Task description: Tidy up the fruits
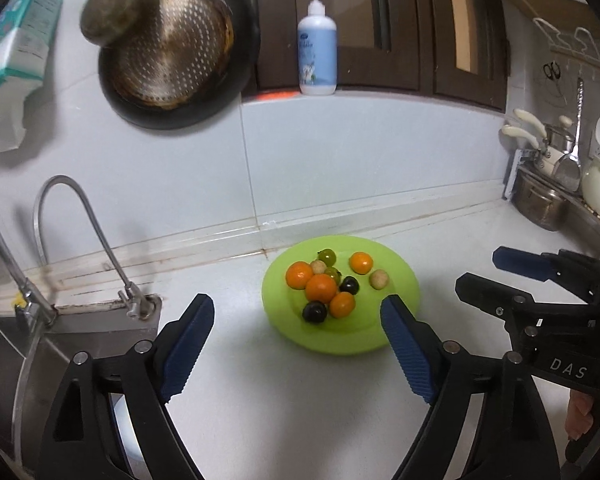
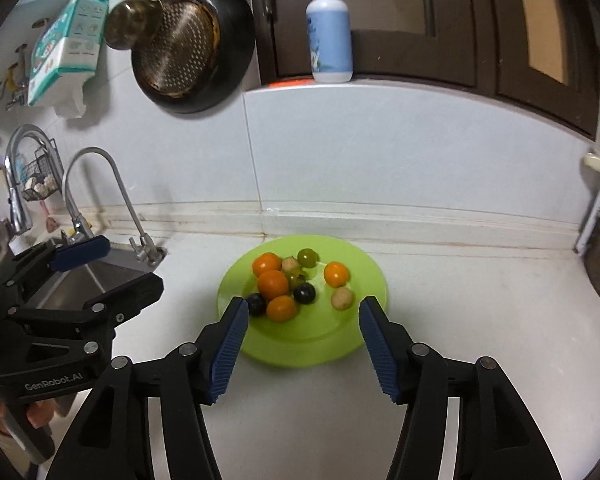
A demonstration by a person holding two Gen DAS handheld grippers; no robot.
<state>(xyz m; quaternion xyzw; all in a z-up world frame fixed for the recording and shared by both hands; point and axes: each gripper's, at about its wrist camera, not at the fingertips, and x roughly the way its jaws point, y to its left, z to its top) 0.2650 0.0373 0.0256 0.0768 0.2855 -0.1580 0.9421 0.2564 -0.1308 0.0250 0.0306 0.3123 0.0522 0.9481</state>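
Note:
A lime green plate (image 1: 396, 308) (image 2: 352, 340) sits on the white counter near the back wall. It holds several small fruits: orange ones (image 1: 321, 288) (image 2: 273, 284), dark purple grapes (image 1: 314, 312) (image 2: 304, 293), green grapes (image 1: 327, 257) (image 2: 308, 257) and pale round ones (image 1: 379, 279) (image 2: 342, 299). My left gripper (image 1: 298, 314) is open and empty, just short of the plate. My right gripper (image 2: 302, 316) is open and empty, its fingertips over the plate's near rim. Each gripper shows in the other's view: the right one (image 1: 484, 272), the left one (image 2: 120, 260).
A steel sink (image 1: 40, 344) with a curved tap (image 1: 80, 216) lies to the left. A dark pan (image 1: 180, 52) hangs on the wall. A pump bottle (image 1: 317, 52) stands on the ledge. Pots and utensils (image 1: 560, 184) crowd the right corner.

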